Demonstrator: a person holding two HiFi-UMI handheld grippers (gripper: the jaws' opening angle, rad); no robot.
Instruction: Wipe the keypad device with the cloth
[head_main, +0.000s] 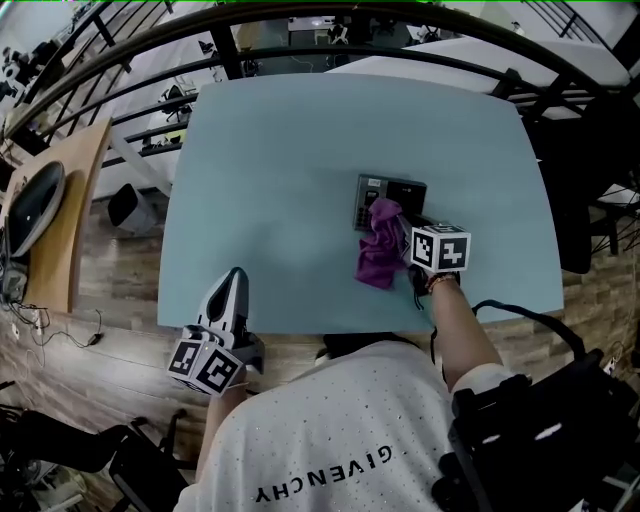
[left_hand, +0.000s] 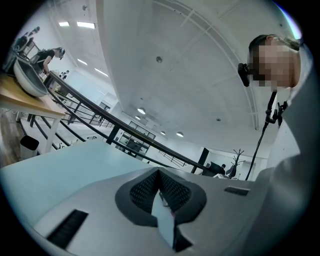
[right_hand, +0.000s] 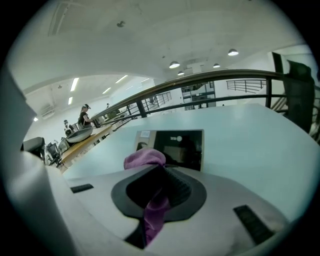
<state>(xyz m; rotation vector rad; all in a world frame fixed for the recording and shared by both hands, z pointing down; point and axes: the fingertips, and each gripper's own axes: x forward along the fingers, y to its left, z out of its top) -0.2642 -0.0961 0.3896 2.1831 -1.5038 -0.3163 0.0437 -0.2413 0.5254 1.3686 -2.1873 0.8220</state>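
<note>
Leaning over the near edge in a white dotted shirt (head_main: 340, 430); holding the left tongs (left_hand: 159, 172) low by the near-left corner of the pale blue bench (head_main: 280, 170), tips pressing together on nothing, well apart from the work.

Gripping the purple cloth (head_main: 378, 255) in the right tongs (right_hand: 160, 168), jaws clamping a fold of it; letting one bunch bulge out ahead of the tips and a tail hang back between the jaws; laying that bunch on the near-left part of the keypad device (head_main: 400, 190); leaving the device lying flat toward the right of the bench's middle, grey key panel at its left, dark screen at its right, most of the dark face showing uncovered; judging the wipe as only partly done.

Risking, from here, shoving the device across the smooth top instead of rubbing it, nothing appearing to brace it and the other tongs idling far off; risking the fold slipping out under drag, only a narrow pinch seeming to hold it; risking the hard jaw tips scraping the screen if pressing down past the thin bunch; risking the loose tail snagging on the device's near edge and tipping or turning it.
</note>
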